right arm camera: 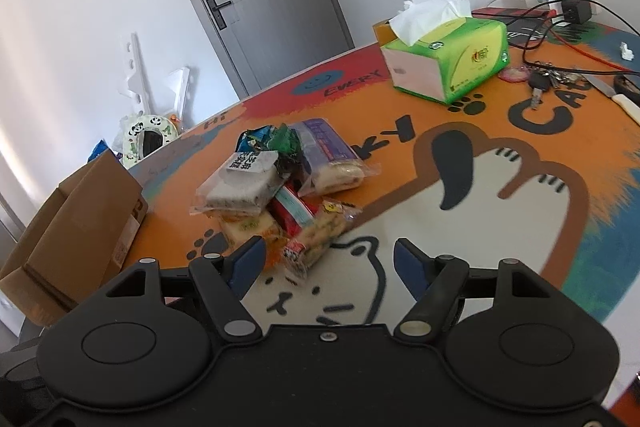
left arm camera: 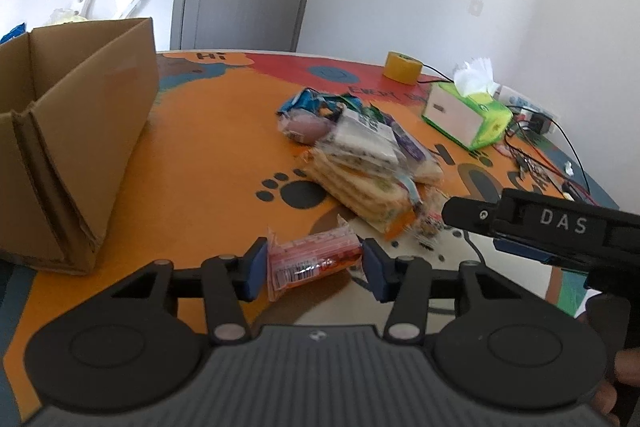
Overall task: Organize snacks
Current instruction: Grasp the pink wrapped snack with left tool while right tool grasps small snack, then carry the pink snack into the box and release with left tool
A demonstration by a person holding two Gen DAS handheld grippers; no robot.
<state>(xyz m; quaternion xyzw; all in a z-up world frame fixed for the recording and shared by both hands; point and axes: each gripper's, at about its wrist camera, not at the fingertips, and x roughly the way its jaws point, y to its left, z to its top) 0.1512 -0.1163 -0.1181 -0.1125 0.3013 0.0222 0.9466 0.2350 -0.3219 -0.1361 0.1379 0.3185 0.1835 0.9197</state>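
Now the left gripper (left arm camera: 314, 263) pinches one red snack packet (left arm camera: 310, 261); the right gripper (right arm camera: 330, 263) gapes empty.

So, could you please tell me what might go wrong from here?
The left claw pinches the red snack only by its crinkly wrapper ends, so it could slip on the way to the box. The open right claw sits at the edge of the pile and could scatter it.
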